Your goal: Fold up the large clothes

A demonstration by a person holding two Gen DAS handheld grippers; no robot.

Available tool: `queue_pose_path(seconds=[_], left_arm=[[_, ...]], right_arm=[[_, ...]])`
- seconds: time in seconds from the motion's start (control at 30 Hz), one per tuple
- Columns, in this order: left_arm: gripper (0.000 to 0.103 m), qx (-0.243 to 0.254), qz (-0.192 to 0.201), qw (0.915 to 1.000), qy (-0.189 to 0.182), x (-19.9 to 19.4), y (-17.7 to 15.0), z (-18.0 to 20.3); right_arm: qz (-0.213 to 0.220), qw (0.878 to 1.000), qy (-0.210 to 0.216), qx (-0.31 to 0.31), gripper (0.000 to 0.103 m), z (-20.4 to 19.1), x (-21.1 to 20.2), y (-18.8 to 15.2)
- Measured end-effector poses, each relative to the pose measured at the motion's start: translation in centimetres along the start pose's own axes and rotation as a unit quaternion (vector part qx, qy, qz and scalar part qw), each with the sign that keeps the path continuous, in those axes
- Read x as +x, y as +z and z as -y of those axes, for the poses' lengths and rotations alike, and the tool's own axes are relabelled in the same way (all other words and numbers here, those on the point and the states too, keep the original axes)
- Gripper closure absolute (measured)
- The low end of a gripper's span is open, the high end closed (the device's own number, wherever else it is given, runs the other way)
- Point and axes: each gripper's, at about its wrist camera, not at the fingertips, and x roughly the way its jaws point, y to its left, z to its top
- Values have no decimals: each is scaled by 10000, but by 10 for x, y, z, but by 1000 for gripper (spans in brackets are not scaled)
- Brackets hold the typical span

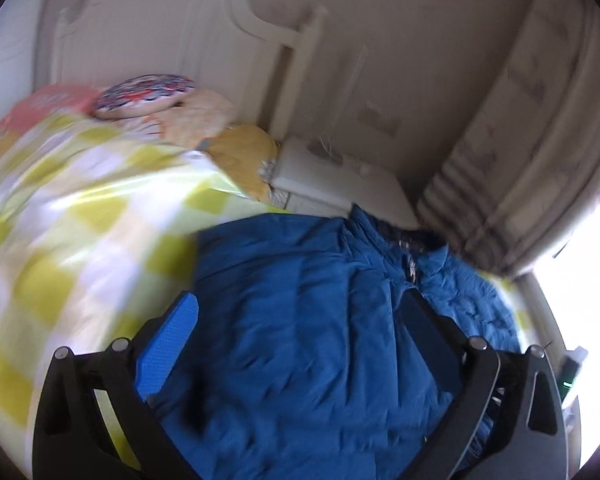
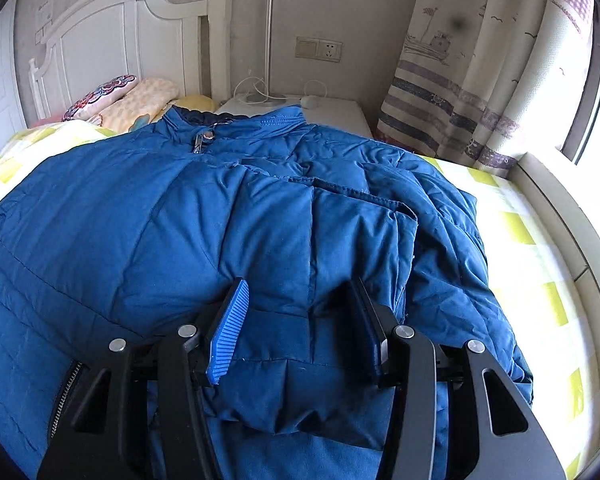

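Two grippers, one big blue jacket (image 2: 228, 216). Lay spread on the checked bedcover (image 2: 540, 236), collar toward the white headboard (image 2: 132, 28), zip done up near the neck. Looked partly folded already: one sleeve (image 2: 356, 220) brought across the chest, its cuff near the middle. Left gripper (image 1: 300, 320) hung over the jacket with jaws very wide, nothing between them (blurry view, so hard to tell much more). Right gripper (image 2: 300, 312) sat low over the folded sleeve, jaws about half apart, with a puffy ridge of blue cloth between the pads (image 2: 228, 332); could not tell for sure whether pressed or just let go. Probably still to do: tuck in the other sleeve, then fold the bottom half up toward the collar. Not far past the start, by the look of it.
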Motion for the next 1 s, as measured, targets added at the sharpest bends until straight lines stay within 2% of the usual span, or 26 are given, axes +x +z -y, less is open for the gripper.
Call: queue_pose_path(seconds=[0.1,0.13,0.17,0.2,0.23,0.43,0.53,0.6,0.67,0.77,0.8,0.9,0.97,1.0], left_arm=[[3,350,-619,9973,198,55,-8,18],[3,453,-961,9935,417,82,-19,17],[2,740,-953,9906,649,97,-28,19],[2,1160,-593,9884,780,98,-37,26],[2,1280,-578,9864,855,100,-41,29],[2,1300,-636,9847,971,102,-43,29],[2,1324,-653,9838,1017,103,-42,34],[2,1331,-660,9835,1032,104,-41,36],[2,1326,-661,9836,1028,105,-40,36],[2,1323,-656,9837,1023,105,-40,36],[2,1313,-655,9839,1017,105,-40,36],[2,1315,-662,9838,1020,106,-40,37],[2,1302,-663,9841,1010,107,-39,36],[2,1303,-664,9840,1014,107,-40,36]], right_arm=[[0,10000,45,37,57,2,0,0],[-2,10000,62,50,57,2,0,0],[0,9999,86,58,56,3,0,0],[10,9999,125,71,56,4,0,0],[6,9999,145,88,56,5,1,1],[158,9996,105,195,56,9,-11,4],[750,9972,-7,42,56,0,-40,17],[893,9954,-111,-333,56,-14,-45,30],[657,9952,-193,-700,54,-27,-28,40],[-83,9961,-142,-868,46,-33,26,37],[3,9967,-95,-800,45,-30,30,35],[-124,9981,66,-596,45,-24,28,38],[-151,9988,55,-467,45,-18,16,39],[25,9994,23,-331,45,-13,1,39]])
